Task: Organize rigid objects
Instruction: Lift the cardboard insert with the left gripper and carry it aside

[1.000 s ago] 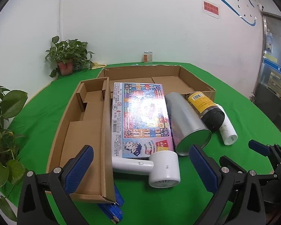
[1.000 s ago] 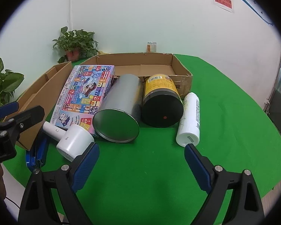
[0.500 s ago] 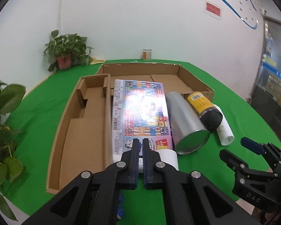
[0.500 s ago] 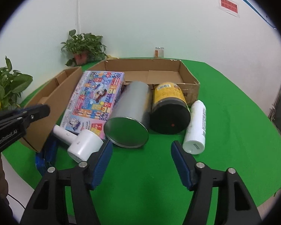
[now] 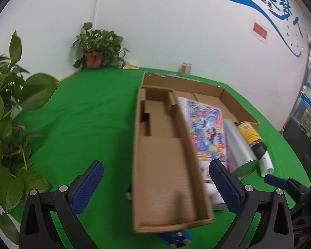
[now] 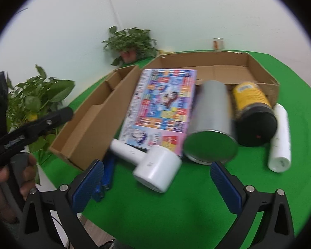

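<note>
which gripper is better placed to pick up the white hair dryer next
Right. The right hand-held gripper is open with the white hair dryer just ahead between its fingers; the left hand-held gripper faces the narrow cardboard box.

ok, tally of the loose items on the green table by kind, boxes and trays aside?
Cylinders lying down: 3 - silver can, yellow-and-black jar, white bottle
Flat game box: 1
White handheld appliance: 1
Blue object under the tray's near corner: 1
Total: 6
</note>
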`<state>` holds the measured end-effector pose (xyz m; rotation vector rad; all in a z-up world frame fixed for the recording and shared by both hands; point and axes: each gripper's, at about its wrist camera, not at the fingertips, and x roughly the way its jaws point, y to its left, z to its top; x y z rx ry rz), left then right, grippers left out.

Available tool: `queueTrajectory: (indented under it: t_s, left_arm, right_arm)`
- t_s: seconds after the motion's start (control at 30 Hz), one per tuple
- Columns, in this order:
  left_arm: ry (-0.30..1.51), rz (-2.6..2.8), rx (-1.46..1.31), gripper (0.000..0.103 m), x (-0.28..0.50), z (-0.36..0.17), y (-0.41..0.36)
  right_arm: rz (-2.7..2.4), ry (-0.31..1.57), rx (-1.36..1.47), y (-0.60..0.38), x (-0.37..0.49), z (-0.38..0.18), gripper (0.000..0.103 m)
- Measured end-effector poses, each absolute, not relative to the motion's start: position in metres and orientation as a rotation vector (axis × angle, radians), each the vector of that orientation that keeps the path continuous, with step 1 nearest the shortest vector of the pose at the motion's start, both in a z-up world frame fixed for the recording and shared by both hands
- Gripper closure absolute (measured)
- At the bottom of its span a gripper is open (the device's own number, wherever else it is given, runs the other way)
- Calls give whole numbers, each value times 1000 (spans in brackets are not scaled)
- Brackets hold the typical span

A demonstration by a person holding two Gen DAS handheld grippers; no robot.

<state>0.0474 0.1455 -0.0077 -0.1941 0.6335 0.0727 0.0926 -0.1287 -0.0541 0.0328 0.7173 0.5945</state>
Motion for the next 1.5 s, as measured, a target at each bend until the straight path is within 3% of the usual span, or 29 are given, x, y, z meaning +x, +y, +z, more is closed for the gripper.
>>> queueTrajectory:
  t_s: [0.1, 0.17, 0.27, 0.4, 0.53, 0.57, 0.87, 1.1, 1.17, 1.23, 1.5]
  left_arm:
    - [686, 65, -254, 9, 48, -24, 176]
    - [729, 40, -309, 28, 50, -35, 189]
    - [735, 23, -373, 41, 43, -46, 203]
    - [742, -15, -353, 49, 37, -44, 210]
    - [779, -67, -373, 65, 40, -37, 203]
    - [791, -87, -378, 70, 42, -35, 200]
    - [850, -96, -388, 72, 49, -19, 204]
    - [866, -100, -405, 74, 54, -19, 207]
    - [863, -98, -389, 79, 59, -18, 206]
    - [853, -87, -349, 84, 58, -15, 201]
    - [753, -69, -246, 87, 48, 29, 183]
  right_arm:
    - [647, 726, -1, -104, 90, -49, 1]
    - [664, 730, -27, -89, 88, -47, 1]
    - [674, 725, -87, -63, 85, -44, 4]
    - [657, 719, -127, -42, 84, -41, 23]
    - [628, 751, -147, -29, 94, -44, 42]
    - [626, 766, -154, -25, 97, -46, 53]
    - [624, 779, -213, -8, 96, -43, 83]
    - [601, 785, -220, 0, 95, -42, 83]
    - [598, 799, -207, -2, 97, -41, 84]
    - [586, 812, -188, -4, 99, -41, 92]
    - [575, 738, -136, -14, 92, -17, 92]
